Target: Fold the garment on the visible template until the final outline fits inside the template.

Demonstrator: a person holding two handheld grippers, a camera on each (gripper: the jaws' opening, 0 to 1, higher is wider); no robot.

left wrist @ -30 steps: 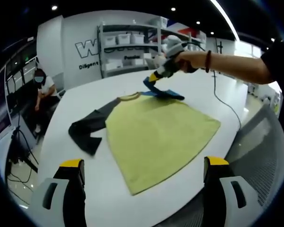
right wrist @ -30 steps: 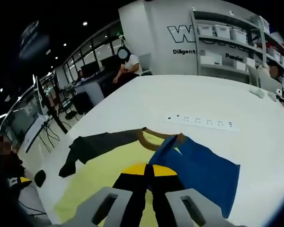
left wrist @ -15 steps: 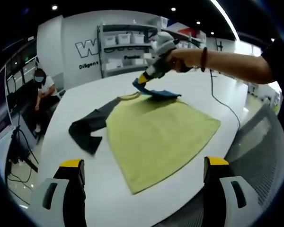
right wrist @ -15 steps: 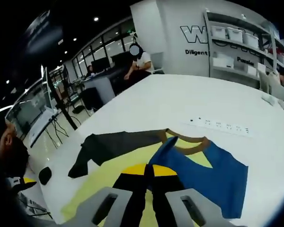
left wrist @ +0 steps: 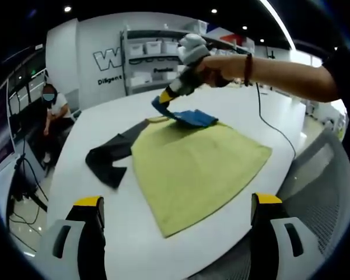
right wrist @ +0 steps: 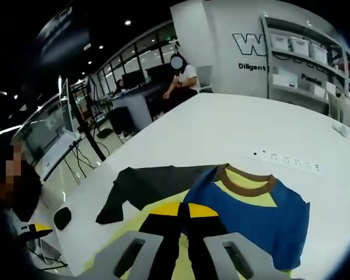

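Left gripper view, garment: the yellow-green garment (left wrist: 195, 166) lies spread on the white table (left wrist: 93, 131), its hem near the camera, its brown collar at the far end
Left gripper view, sleeves: the dark grey sleeve (left wrist: 108, 154) stretches out to the left on the table; the blue sleeve (left wrist: 189, 118) is lifted over the far right shoulder
Left gripper view, left gripper (left wrist: 175, 219): jaws stand wide apart and released, holding nothing, at the near table edge
Left gripper view, right gripper (left wrist: 163, 106): a hand (left wrist: 219, 69) holds it above the far end, tips pinching the blue sleeve
Left gripper view, surroundings: a black cable (left wrist: 274, 122) runs across the table on the right; a mesh chair (left wrist: 318, 175) stands near right; white shelving (left wrist: 157, 58) with bins stands at the far wall; a seated person (left wrist: 52, 111) is far left
Right gripper view, jaws: clenched on the blue sleeve (right wrist: 251, 213), which hangs from the tips and drapes across the yellow body
Right gripper view, collar: the brown collar (right wrist: 248, 178) sits just past the blue cloth; the grey sleeve (right wrist: 146, 186) reaches left
Right gripper view, surroundings: a white power strip (right wrist: 289, 160) lies on the table beyond the garment, well apart; desks and monitors (right wrist: 52, 140) stand far left
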